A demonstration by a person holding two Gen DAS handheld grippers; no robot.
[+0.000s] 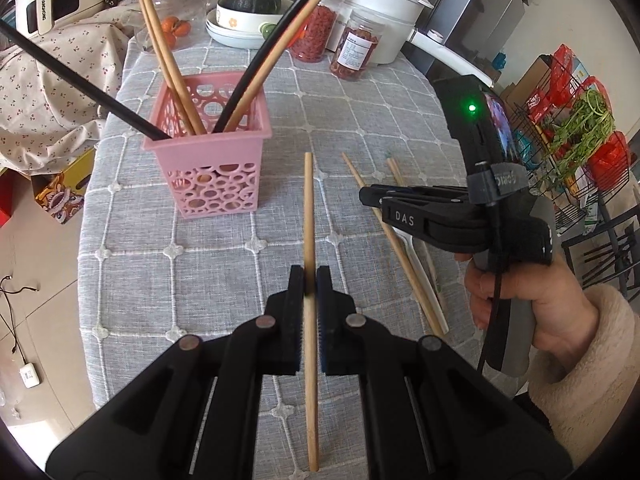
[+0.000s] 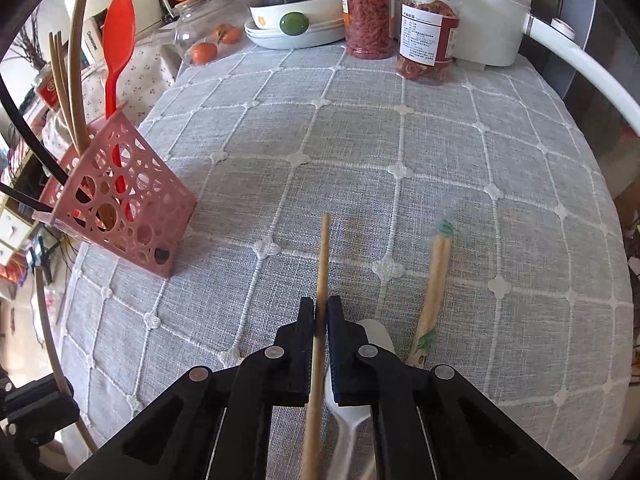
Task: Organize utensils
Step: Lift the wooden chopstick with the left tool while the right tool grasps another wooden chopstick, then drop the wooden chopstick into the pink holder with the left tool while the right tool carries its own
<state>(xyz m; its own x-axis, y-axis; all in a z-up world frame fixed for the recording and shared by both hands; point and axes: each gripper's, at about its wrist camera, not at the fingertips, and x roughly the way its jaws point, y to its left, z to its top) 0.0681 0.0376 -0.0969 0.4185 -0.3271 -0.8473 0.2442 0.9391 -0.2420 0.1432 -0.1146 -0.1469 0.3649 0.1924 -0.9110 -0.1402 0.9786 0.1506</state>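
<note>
Two hand-held grippers are each clamped on a chopstick. The left hand-held gripper [image 1: 310,280] has its jaws pressed against a pale wooden chopstick [image 1: 308,208] that runs straight ahead over the table [image 1: 132,240], which wears a grey checked cloth; the stick's near end is cut off by the bottom of the left wrist view. The right hand-held gripper [image 2: 321,312] pinches a second light wooden chopstick [image 2: 324,256] the same way, tip forward, its rear end lost between the black arms.

A pink plastic basket with round perforations [image 1: 212,160] stands on the table ahead and to the left, holding several wooden and black chopsticks whose upper ends leave the frame. In the right wrist view a red plastic spoon [image 2: 118,40] also stands in it.

Under the right hand-held gripper lies a white plastic spoon [image 2: 348,416], mostly hidden by the jaws. Just beside it, a pair of chopsticks in a clear wrapper with green print [image 2: 434,276] rests on the cloth; its near end is covered and the print is blurred.
</note>
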